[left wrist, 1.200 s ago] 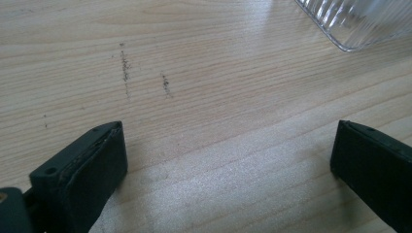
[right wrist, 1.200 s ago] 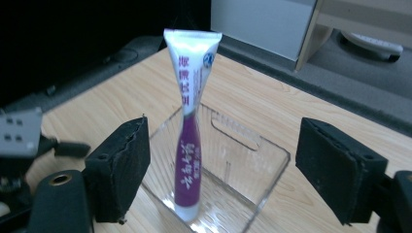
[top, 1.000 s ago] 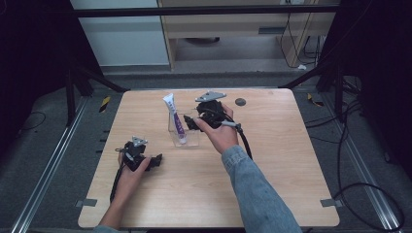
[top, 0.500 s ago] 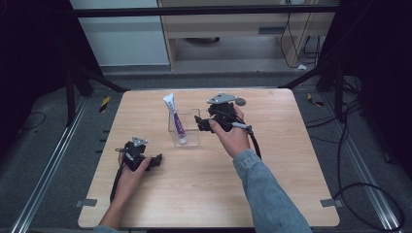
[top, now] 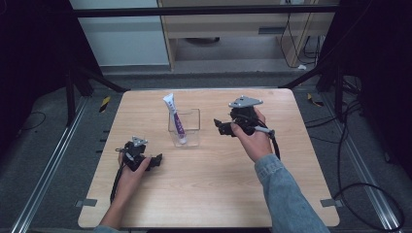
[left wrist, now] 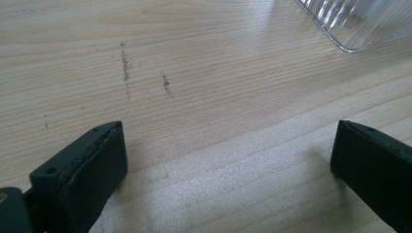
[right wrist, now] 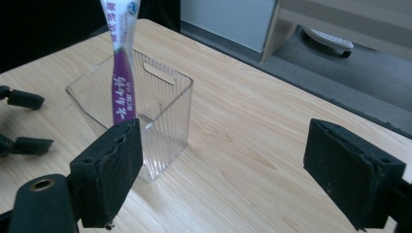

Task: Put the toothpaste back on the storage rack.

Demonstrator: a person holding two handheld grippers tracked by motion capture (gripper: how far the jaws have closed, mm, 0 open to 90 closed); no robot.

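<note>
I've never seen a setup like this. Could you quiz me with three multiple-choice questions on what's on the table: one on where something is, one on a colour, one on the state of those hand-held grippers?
1. Where is the tube?
A. Flat on the table
B. Standing tilted in the clear box
C. Between the right gripper's jaws

2. What colours is the tube?
A. White and purple
B. Green and yellow
C. All black

3. How do the jaws of the right gripper stand?
A. Shut on the tube
B. Shut on the box
C. Wide open, holding nothing

Answers:
1 B: the tube's lower end sits inside the box and its top leans out over the rim.
2 A: the right gripper view shows a white top and a purple body.
3 C: the two black jaws stand far apart with bare table between them. The left gripper is open too.
</note>
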